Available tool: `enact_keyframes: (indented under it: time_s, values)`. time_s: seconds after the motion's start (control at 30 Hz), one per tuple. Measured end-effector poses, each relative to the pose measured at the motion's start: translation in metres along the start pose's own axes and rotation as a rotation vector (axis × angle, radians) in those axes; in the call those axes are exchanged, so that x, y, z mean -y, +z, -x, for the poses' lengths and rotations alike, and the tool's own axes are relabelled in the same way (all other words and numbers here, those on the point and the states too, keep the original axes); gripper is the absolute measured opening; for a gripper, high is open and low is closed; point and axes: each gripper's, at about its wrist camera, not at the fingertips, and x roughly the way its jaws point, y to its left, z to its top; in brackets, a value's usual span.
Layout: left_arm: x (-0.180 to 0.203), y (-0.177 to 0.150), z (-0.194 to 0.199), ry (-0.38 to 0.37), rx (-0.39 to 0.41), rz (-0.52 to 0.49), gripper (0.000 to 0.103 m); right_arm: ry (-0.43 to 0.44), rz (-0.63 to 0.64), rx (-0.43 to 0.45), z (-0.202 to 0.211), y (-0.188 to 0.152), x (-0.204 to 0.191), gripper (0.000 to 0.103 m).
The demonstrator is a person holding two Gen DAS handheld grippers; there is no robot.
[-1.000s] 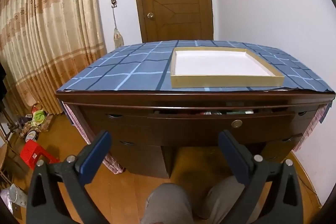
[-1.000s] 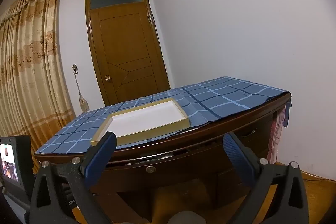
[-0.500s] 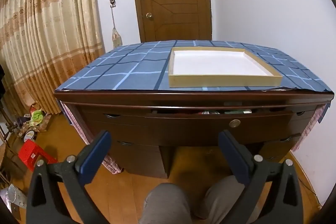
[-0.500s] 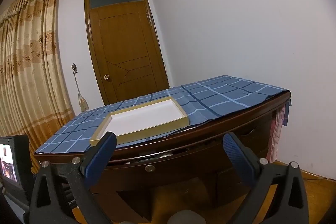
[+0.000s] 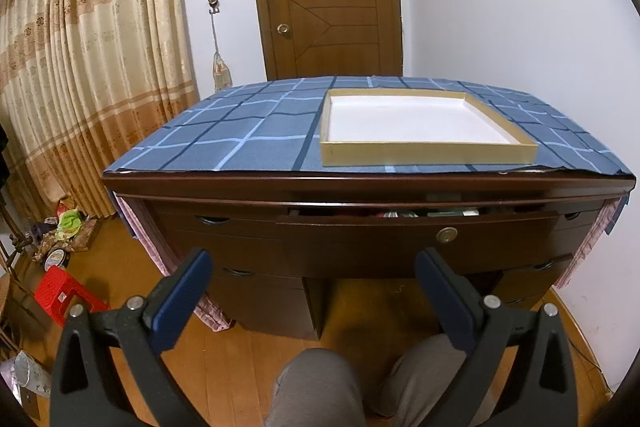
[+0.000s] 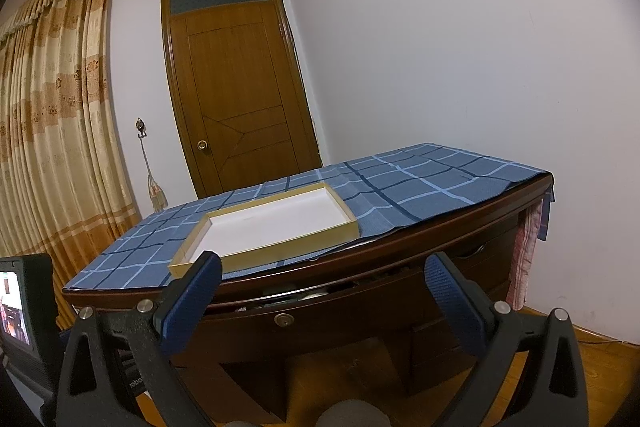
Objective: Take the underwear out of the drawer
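Both grippers, left (image 5: 310,301) and right (image 6: 320,301), hang with jaws spread wide and nothing in them, well short of the table (image 5: 360,183). Its middle drawer (image 5: 416,237) at 12 o'clock is cracked open a bit; stuff shows in the gap, can't tell if it's underwear. Shallow tray (image 5: 424,153) sits on the blue checked cloth (image 5: 240,131) above it.

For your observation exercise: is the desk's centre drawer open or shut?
Slightly open: the centre drawer stands forward of the desk front, and a narrow gap above it shows items inside. What they are cannot be told.

The desk (image 5: 360,183) and its tray (image 5: 424,151) sit slightly higher in both wrist views, the tray's edge nearer the right gripper (image 6: 320,291).
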Motion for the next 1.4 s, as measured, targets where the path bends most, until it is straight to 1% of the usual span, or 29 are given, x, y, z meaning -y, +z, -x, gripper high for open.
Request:
enact_keyframes:
  time_s: [1.0,1.4]
  values:
    - [0.0008,0.0004,0.0,-0.001,-0.001,0.0,0.103,-0.013,0.006,-0.005,0.0005,0.0021,-0.0047,0.102]
    - [0.0019,0.0016,-0.0064,-0.002,-0.014,0.0,0.103,-0.025,0.0,-0.021,-0.0075,0.0,-0.0031,0.102]
